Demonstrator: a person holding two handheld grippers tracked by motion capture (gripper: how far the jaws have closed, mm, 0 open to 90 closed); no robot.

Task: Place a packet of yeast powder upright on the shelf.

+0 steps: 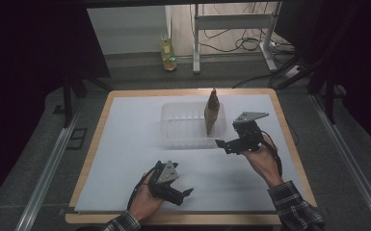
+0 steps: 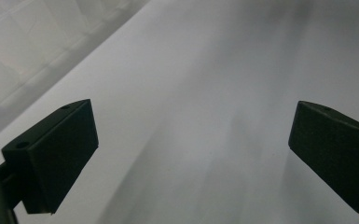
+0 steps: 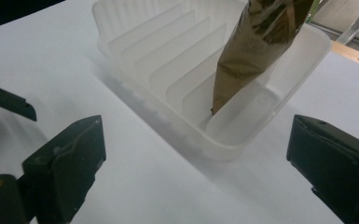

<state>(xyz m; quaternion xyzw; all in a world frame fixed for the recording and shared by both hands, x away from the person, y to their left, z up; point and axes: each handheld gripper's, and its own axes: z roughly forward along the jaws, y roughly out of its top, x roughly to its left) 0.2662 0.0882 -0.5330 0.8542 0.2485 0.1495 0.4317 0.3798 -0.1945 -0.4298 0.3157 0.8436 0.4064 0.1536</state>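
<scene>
Open right hand-held gripper [image 3: 196,163] faces ribbed tray [image 3: 135,37] holding upright brown pouch [image 3: 256,42].

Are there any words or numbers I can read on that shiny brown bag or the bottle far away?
No text can be read anywhere.
Brown foil pouch standing in the clear plastic tray: faint print marks, too blurred to read.
Yellow bottle on the floor beyond the table: label too small to read.

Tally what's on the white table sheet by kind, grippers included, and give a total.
Clear plastic tray: 1
Brown pouch standing in the tray: 1
Grippers: 2, the left gripper and the right gripper, both open and holding nothing
Total: 4
</scene>
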